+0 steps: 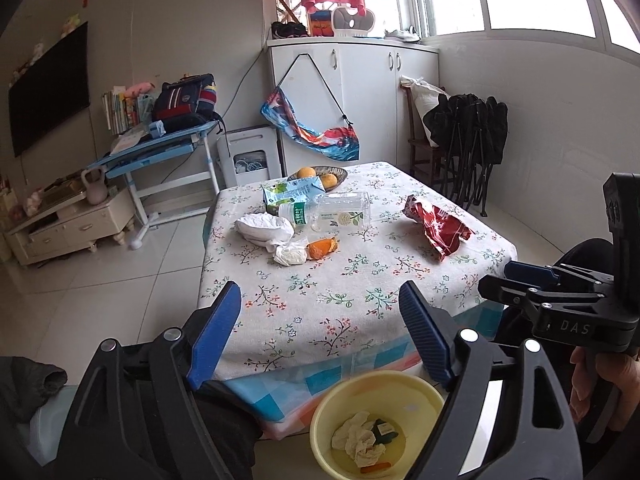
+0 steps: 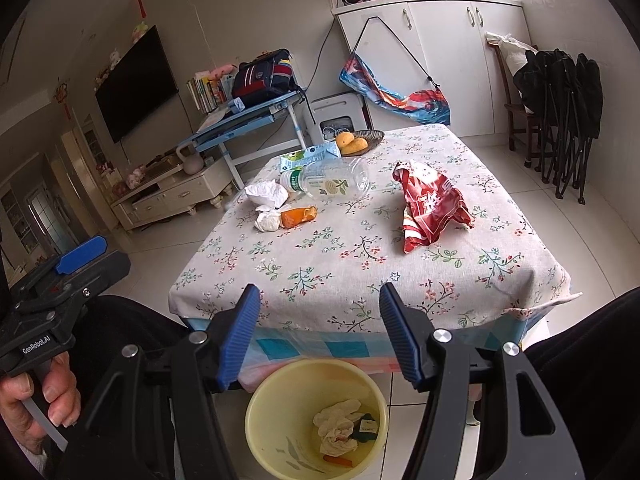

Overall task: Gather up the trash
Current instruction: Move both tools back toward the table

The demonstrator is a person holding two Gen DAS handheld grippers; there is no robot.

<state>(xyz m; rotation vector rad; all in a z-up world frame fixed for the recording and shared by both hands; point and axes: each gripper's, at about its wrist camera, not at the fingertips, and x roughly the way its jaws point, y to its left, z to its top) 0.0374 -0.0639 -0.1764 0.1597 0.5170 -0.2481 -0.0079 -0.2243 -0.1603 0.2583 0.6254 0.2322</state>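
Yellow bin [image 2: 316,420] directly below my right gripper [image 2: 320,332], jaws spread, empty; left gripper [image 1: 320,332] likewise. Red snack wrapper [image 2: 432,212] ahead-right on table [image 2: 320,280]: light, crinkly, slippery; I'd pinch crumpled ridge. Empty bottle [image 2: 328,182] beyond, likely rolls.

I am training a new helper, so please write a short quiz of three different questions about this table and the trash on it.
1. True or false: the left gripper and the right gripper are both open and hold nothing.
2. What lies closest to the orange peel? A) red snack bag B) small white paper ball C) fruit bowl
3. Fill in: the clear plastic bottle lies on its ____.

Key: 1 true; 2 B; 3 side.
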